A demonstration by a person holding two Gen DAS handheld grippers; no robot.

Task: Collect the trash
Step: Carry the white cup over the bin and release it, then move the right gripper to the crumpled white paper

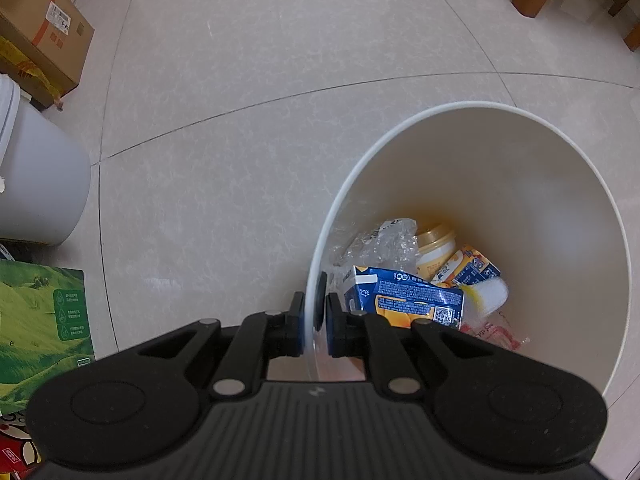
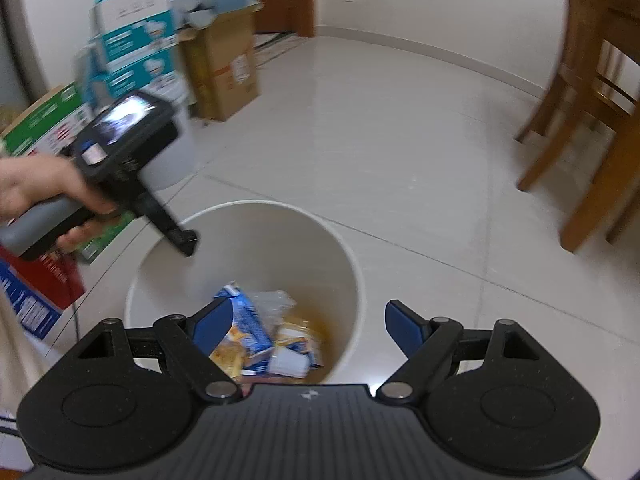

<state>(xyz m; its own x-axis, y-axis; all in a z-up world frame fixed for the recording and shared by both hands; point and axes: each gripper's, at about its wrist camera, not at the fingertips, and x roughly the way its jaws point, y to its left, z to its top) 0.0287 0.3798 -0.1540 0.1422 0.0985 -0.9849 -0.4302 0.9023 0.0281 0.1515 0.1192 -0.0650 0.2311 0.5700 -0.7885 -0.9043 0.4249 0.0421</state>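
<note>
- Risk: left tongs (image 1: 315, 312) pinch the rim of the white bin (image 1: 560, 184) with a thin-wall grip only. A pull or tilt from here could let the rim slip out, and the bin would tip and spill on the floor (image 1: 260, 80).
- Risk: the bin is light plastic, so a sideways tug could drag it toward the white bucket (image 1: 36, 176) or the green box (image 1: 40, 320).
- Risk: right tongs (image 2: 308, 326) hang just over the bin mouth. Going lower could knock the near rim or jam into the trash.
- Left tongs: pressed nearly together on the rim, one pad outside the wall and one inside, holding nothing else. The right wrist view shows them at the bin's (image 2: 248, 240) far-left rim, with a hand (image 2: 48, 196) on the handle; it is blurred.
- Right tongs: spread wide, empty, touching nothing that I can see.
- Trash is inside the bin at the bottom: blue carton (image 1: 404, 300), second smaller carton (image 1: 472, 266), yellow cup (image 1: 436, 246), crumpled clear plastic (image 1: 380, 240), white cap-like piece (image 1: 490, 292).
- No loose trash is visible on the floor; collection looks close to done.
</note>
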